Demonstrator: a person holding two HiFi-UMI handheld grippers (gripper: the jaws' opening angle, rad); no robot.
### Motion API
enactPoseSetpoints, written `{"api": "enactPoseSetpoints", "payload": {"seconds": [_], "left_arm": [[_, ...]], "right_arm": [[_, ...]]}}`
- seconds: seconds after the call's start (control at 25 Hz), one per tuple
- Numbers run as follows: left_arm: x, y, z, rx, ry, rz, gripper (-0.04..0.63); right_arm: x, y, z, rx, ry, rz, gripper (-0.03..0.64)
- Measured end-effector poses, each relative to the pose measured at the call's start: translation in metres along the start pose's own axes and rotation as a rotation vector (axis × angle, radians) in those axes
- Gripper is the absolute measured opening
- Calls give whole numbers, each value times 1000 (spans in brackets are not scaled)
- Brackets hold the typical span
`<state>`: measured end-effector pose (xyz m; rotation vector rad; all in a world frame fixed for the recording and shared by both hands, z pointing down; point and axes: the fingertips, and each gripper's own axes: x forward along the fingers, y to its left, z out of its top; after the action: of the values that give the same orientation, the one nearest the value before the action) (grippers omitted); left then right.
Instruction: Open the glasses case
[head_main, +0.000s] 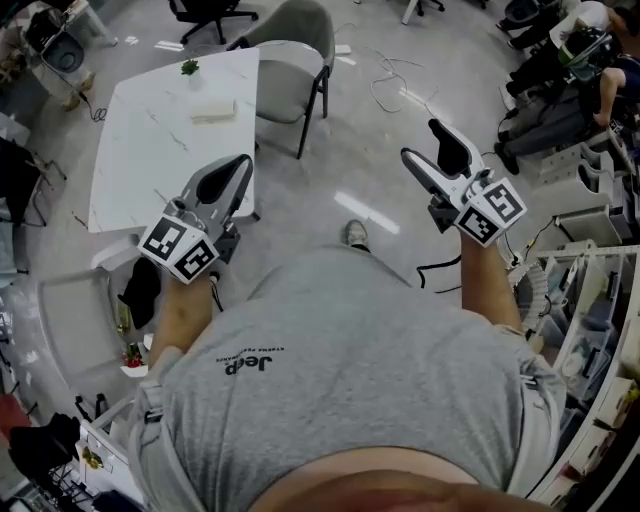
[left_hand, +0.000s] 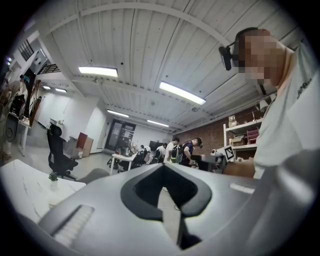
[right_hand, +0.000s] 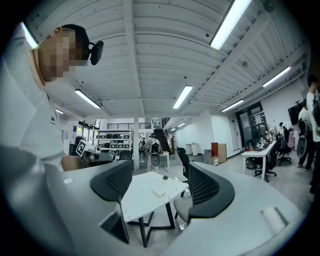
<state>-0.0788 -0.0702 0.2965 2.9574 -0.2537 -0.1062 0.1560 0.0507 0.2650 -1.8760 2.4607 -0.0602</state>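
Note:
The glasses case (head_main: 213, 110), a pale flat box, lies shut on the white marble-look table (head_main: 150, 150) at the upper left. Both grippers are held in the air in front of the person, well short of the case. My left gripper (head_main: 243, 162) hovers by the table's near right edge with its jaws together at the tips and nothing in them. My right gripper (head_main: 420, 140) is over the floor to the right, open and empty. In the right gripper view the table (right_hand: 145, 197) and case (right_hand: 159, 193) show far off between the jaws of the right gripper (right_hand: 160, 172).
A small green plant (head_main: 189, 67) stands at the table's far edge. A grey chair (head_main: 290, 45) sits at the table's right side. Cables (head_main: 395, 85) trail on the floor, shelving (head_main: 590, 300) stands at the right, and people sit at desks (left_hand: 175, 150) far off.

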Motion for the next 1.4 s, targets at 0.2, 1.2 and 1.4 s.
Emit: {"api": "enactPoseSetpoints", "payload": {"seconds": [0.2, 1.2, 1.4], "left_arm": [[62, 26, -2, 34, 11, 66, 48], [156, 197, -3, 8, -10, 406, 48], [122, 245, -14, 11, 3, 425, 48]], "right_arm": [[26, -80, -8, 32, -16, 55, 344], [285, -180, -22, -111, 70, 503, 344], [352, -131, -41, -132, 110, 551, 344]]}}
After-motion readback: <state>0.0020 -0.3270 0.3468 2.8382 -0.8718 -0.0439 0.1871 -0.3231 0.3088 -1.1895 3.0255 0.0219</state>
